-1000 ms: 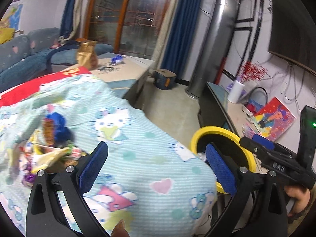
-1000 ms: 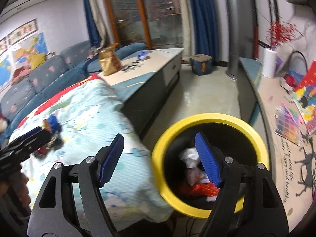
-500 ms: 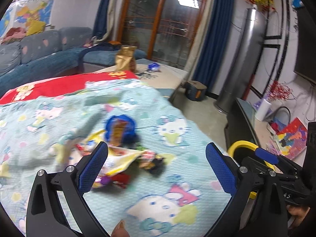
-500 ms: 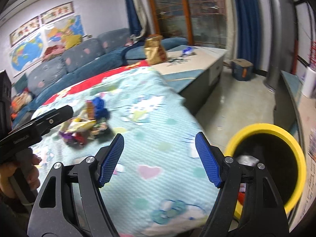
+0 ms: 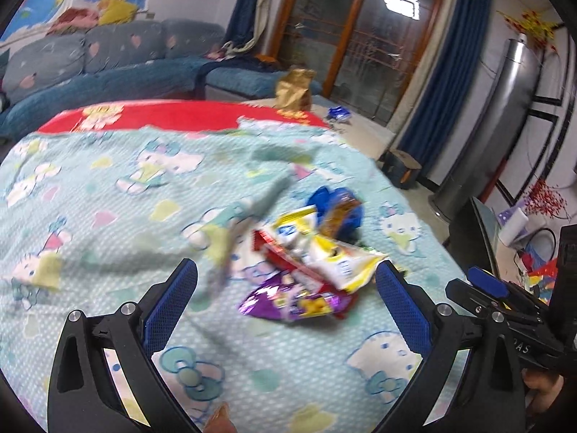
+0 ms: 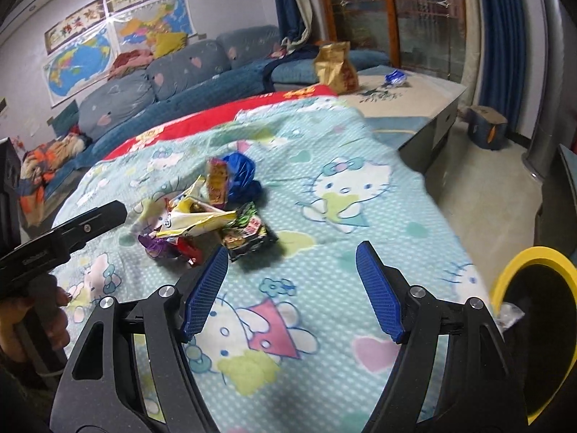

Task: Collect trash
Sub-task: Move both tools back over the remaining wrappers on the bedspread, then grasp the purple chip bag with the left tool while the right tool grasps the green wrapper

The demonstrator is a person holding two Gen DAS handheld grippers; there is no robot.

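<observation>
A heap of snack wrappers lies on the cat-print blanket (image 5: 108, 187). It holds a yellow-white wrapper (image 5: 324, 252), a purple wrapper (image 5: 292, 301) and a crumpled blue bag (image 5: 335, 204). My left gripper (image 5: 285, 267) is open just above the heap, and the wrappers show between its blue pads without touching them. In the right wrist view the same heap (image 6: 194, 220) sits ahead and to the left, with a dark wrapper (image 6: 249, 232) at its near side. My right gripper (image 6: 292, 250) is open and empty over bare blanket. The yellow-rimmed bin (image 6: 519, 263) is at the right edge.
A blue sofa (image 6: 187, 68) runs along the back wall. A low table (image 6: 407, 101) beyond the blanket carries a brown paper bag (image 6: 335, 68) and a small blue wrapper (image 6: 395, 77). A small box (image 6: 485, 126) stands on the floor. A tall silver cylinder (image 5: 479, 137) stands to the right.
Both views have swung left, away from the bin and onto the blanket. The wrapper heap has come from the far left to the middle, between the left fingers. Both grippers stayed open.
</observation>
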